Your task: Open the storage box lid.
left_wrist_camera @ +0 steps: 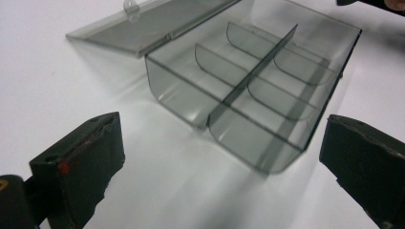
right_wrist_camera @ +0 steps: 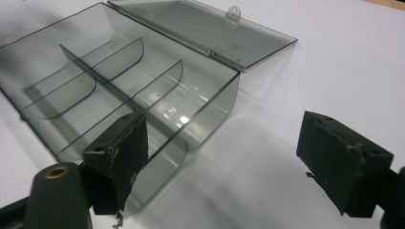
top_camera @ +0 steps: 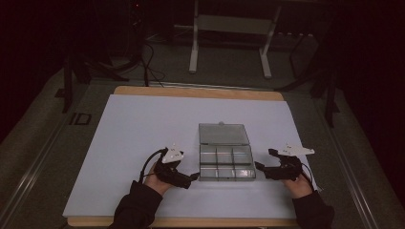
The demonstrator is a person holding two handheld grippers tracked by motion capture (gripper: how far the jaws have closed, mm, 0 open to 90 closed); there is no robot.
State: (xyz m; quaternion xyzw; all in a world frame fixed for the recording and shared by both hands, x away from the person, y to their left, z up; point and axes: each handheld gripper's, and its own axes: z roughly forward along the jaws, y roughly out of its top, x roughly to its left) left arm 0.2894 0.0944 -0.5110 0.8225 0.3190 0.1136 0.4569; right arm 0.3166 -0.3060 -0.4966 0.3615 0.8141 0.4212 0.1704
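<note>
High view: an open, empty compartment box [top_camera: 226,163] was seen mid-table between the spread left hand-held gripper [top_camera: 195,176] and right hand-held gripper [top_camera: 258,165]; light, rigid, slippery plastic, best gripped by a side wall.

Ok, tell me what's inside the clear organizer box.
The box lies open, lid flat behind it. Only dividers splitting it into six compartments; every one visible looks empty. The right gripper's jaw covers part of one corner.
</note>
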